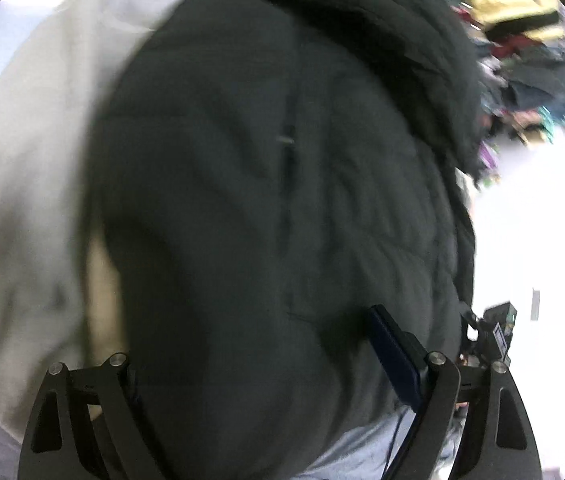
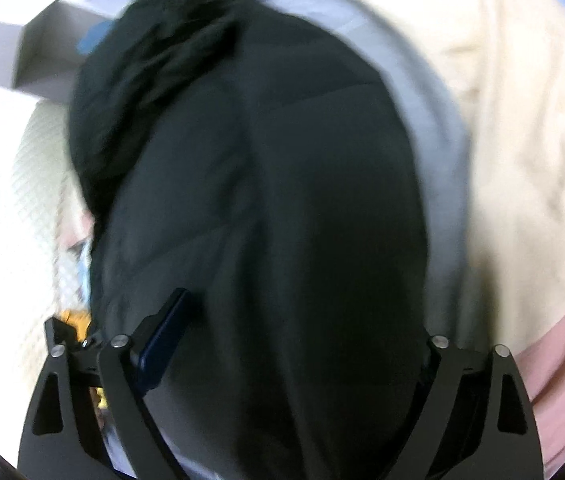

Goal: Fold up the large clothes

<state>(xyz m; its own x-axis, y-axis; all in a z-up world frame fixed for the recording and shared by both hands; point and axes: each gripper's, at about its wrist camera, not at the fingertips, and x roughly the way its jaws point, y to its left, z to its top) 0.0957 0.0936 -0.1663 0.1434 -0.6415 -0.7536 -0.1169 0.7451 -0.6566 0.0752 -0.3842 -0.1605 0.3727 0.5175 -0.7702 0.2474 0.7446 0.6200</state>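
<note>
Both fingers spread wide, left gripper (image 1: 258,364) and right gripper (image 2: 302,344) are swamped by blurred dark jacket (image 1: 282,184); clothes pile (image 1: 522,60) is seen at 2 o'clock, left view only

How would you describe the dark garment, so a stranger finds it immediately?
On the cream bedsheet lies a pale grey-blue cloth. On top lies the dark green-black padded jacket, large, with a furry hood edge; everything around it is pale.

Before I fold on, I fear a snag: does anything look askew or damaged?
No damage shows. The dark jacket bulges between both grippers' wide-spread fingers, its furry hood bunched at the far end. Blur hides finer detail.
</note>
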